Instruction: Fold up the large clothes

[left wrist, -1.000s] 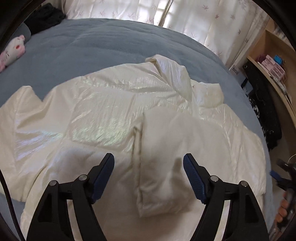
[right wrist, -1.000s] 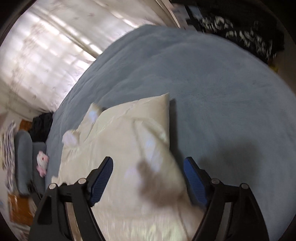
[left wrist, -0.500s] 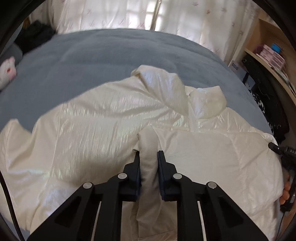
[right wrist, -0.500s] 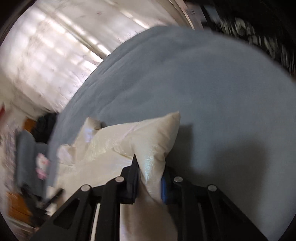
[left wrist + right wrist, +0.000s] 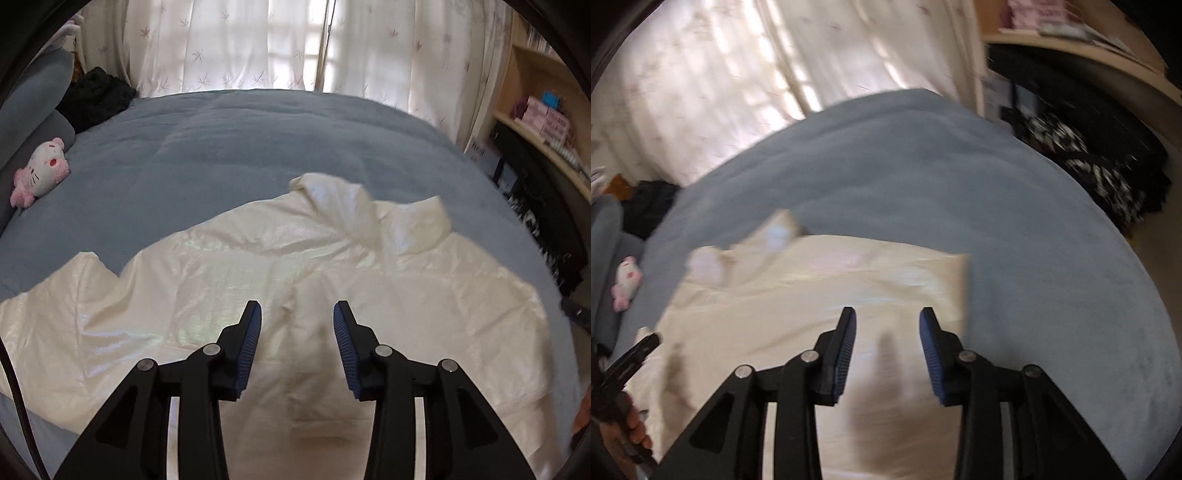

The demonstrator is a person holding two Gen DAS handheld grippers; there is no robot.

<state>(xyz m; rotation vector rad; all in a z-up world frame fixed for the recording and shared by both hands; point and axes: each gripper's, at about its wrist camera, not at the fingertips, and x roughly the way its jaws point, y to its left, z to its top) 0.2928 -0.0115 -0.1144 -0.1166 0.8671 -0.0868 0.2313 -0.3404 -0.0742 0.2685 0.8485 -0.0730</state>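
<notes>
Blue ribbed pads line both pairs of jaws, and both pairs stand apart with nothing between them. The left gripper [image 5: 297, 314] hangs over the jacket [image 5: 229, 295] — a cream, glossy, padded one — with a folded-over panel's edge running just beneath the gap between its fingers. Ahead of the jaws the collar [image 5: 369, 214] lies rumpled, its two flaps turned up; to the left a sleeve [image 5: 48, 310] stretches out flat toward the frame's edge. The jacket lies spread on the bed [image 5: 258, 140], whose grey-blue cover fills everything beyond the collar.

The right gripper [image 5: 887, 319] is likewise open above the jacket [image 5: 798, 302], close to its right-hand edge, where the cloth ends in a squared corner [image 5: 960, 269] ahead and right of the jaws; bare cover begins just beside it. This view is blurred, so the cloth's fine folds cannot be made out. At the far left of the right view, the other gripper's black tip [image 5: 639, 350] reaches in over the jacket.

Farther out — left of the left jaws, near the bed's edge — a pink-and-white plush [image 5: 40, 170] rests on the cover beside a grey pillow [image 5: 33, 110]. White curtains [image 5: 258, 40] hang beyond the bed, and a wooden shelf [image 5: 535, 110] stands to the right.
</notes>
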